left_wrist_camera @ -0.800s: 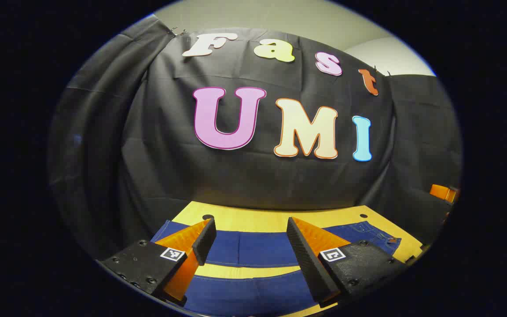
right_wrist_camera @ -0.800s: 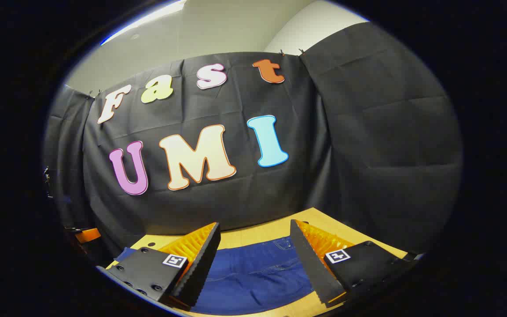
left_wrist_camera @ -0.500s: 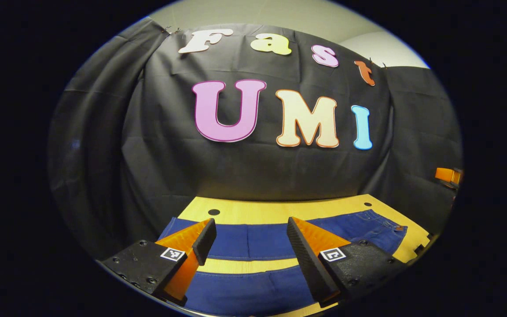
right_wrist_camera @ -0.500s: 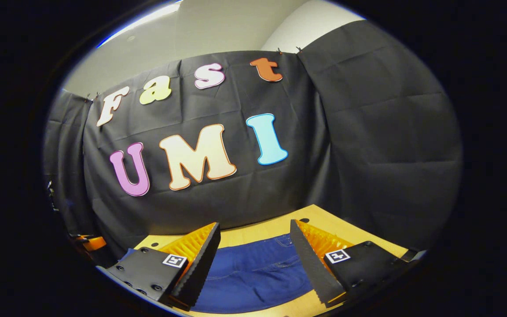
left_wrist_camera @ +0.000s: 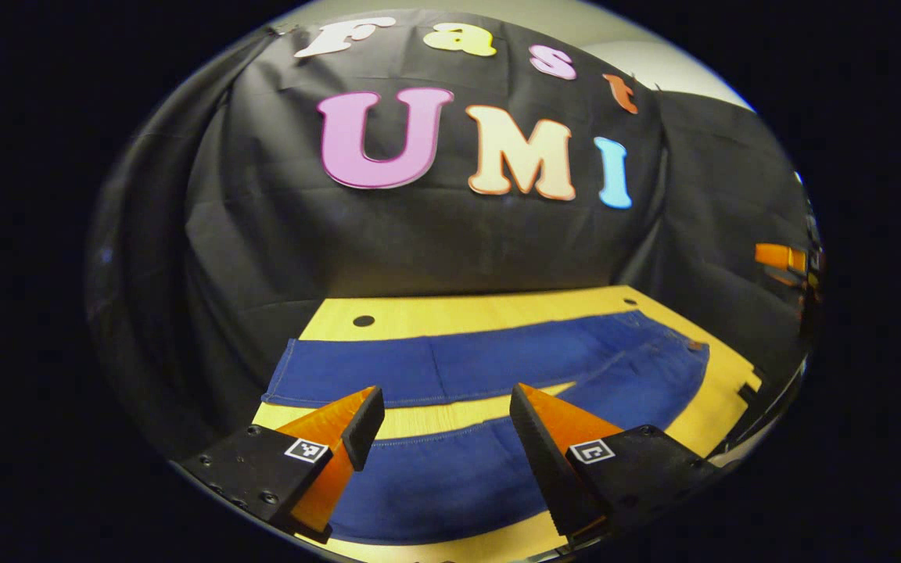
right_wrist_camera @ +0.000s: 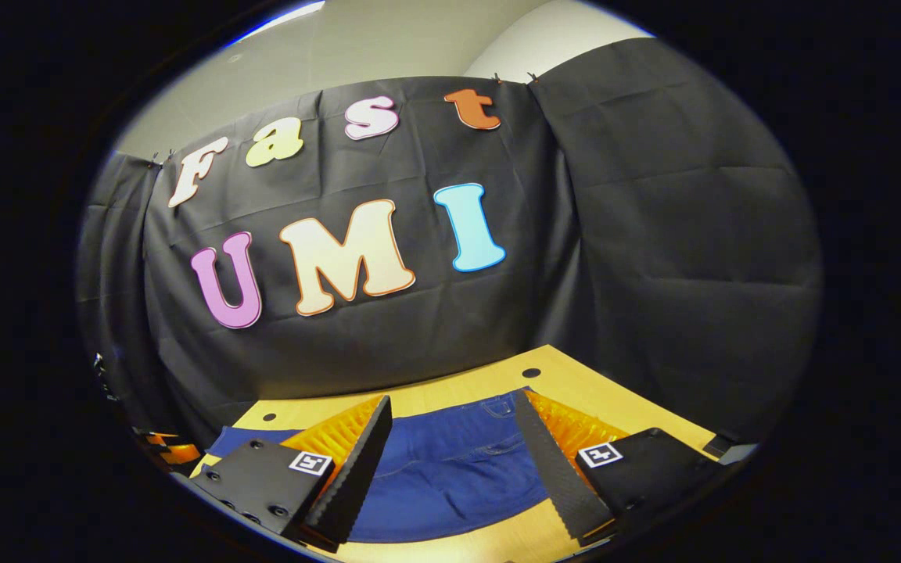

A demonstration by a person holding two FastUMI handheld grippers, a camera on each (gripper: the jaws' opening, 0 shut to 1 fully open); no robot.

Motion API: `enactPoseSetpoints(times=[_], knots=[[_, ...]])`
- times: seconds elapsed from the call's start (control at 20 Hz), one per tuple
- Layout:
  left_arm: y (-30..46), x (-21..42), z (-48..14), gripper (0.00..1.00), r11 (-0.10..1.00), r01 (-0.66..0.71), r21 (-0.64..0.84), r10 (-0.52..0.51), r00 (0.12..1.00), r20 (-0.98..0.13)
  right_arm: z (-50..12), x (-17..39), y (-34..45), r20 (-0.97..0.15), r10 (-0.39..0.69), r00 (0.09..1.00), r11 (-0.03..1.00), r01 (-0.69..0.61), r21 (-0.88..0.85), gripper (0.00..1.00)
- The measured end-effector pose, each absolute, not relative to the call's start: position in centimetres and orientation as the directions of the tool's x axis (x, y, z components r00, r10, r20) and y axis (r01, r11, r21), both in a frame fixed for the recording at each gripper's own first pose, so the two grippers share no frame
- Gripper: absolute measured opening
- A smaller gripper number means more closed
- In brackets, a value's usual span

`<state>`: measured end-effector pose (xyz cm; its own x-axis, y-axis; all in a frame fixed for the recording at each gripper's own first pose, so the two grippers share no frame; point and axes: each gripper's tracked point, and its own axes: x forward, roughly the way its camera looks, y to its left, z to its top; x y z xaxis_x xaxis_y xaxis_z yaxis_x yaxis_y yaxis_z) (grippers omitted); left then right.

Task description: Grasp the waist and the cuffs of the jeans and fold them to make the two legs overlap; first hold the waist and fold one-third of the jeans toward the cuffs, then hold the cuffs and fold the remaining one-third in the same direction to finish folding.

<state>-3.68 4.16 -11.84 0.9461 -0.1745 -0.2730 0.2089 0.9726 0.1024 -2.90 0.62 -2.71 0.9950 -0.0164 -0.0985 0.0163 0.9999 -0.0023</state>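
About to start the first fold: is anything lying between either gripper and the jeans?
Nothing visible does. The jeans lie flat on the wooden table, legs apart, with the left gripper and right gripper open above them.

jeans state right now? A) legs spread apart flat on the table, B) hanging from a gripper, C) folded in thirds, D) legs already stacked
A: in the left gripper view the jeans lie flat on the table, bare wood showing between the two legs; the left gripper is open above them.
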Motion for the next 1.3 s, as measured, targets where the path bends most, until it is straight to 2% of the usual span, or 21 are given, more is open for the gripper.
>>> enactPoseSetpoints(times=[0.05,0.2,0.35,0.4,0.5,0.75,1.3], knots=[[4.2,-4.3,-12.7,0.96,0.959,0.247,0.139,-0.196,0.933,-0.303,-3.0,-3.1,1.0,-0.108,-0.009,0.994,1.0,0.009,-0.004,1.0],[5.0,-6.1,-15.3,0.96,0.902,0.372,0.221,-0.266,0.88,-0.394,-3.9,-3.5,2.1,-0.126,0.019,0.992,1.0,-0.022,-0.02,0.98],[5.5,-8.1,-19.0,0.95,0.82,0.524,0.23,-0.333,0.764,-0.553,-4.4,-3.5,3.4,-0.146,0.06,0.987,0.998,-0.062,-0.005,0.98],[6.6,-9.1,-20.2,0.95,0.794,0.56,0.237,-0.33,0.724,-0.606,-4.6,-3.4,3.6,-0.147,0.072,0.987,0.997,-0.073,-0.003,0.94],[9.3,-10.3,-22.8,0.97,0.761,0.592,0.266,-0.266,0.658,-0.705,-5.2,-3.4,4.1,-0.163,0.098,0.982,0.995,-0.099,-0.002,0.98],[13.6,-12.3,-27.1,0.97,0.736,0.642,0.214,-0.178,0.489,-0.854,-7.1,-3.2,4.3,-0.221,0.127,0.967,0.992,-0.128,0.009,0.98],[15.4,-13.7,-30.7,0.96,0.637,0.756,0.15,-0.084,0.261,-0.962,-9.3,-3.4,1.6,-0.285,0.086,0.955,0.995,-0.095,-0.017,0.98]])
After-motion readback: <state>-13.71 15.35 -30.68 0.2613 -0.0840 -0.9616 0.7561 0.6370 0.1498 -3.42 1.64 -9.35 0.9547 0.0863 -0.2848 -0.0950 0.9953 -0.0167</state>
